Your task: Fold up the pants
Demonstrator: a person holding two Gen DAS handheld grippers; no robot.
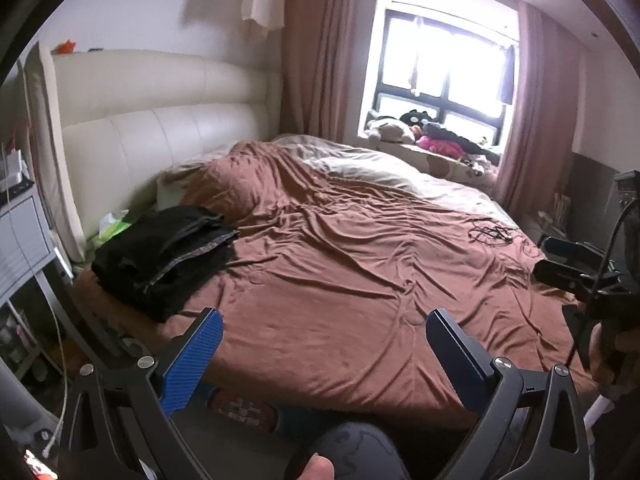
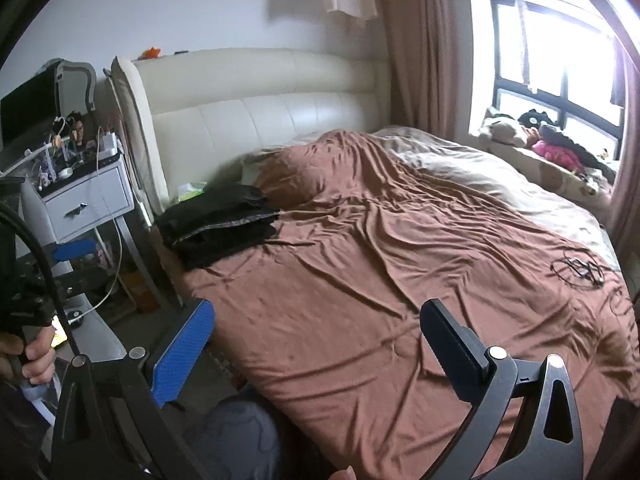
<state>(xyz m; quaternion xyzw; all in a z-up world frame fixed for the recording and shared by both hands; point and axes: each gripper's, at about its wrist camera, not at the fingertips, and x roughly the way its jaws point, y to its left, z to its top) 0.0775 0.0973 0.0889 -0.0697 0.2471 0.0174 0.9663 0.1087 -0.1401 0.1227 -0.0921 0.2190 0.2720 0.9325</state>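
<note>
Pants (image 1: 160,256), black and folded into a stack, lie at the near left corner of the bed (image 1: 340,280), just below the cream headboard (image 1: 160,120) and touching neither pair of tongs. From the right wrist the same stack sits beside a white bedside table (image 2: 86,200) whose top is crowded with small items too cluttered to name; its drawer front is closed. That table shows only as a sliver in the left wrist view. The left wrist view takes in more of the window ledge (image 1: 440,152), where a heap of soft toys and dark clothing rests. A tangle of black cable (image 2: 576,268) lies on the brown cover toward the far right.

Both tools hang over the near edge of the bed. The left tongs (image 1: 320,332) are spread wide and grip nothing, only bedcover visible between the tips. The right tongs (image 2: 316,324) are likewise spread wide and empty. Each view catches the other tool at its border, held in a hand (image 2: 36,356).
</note>
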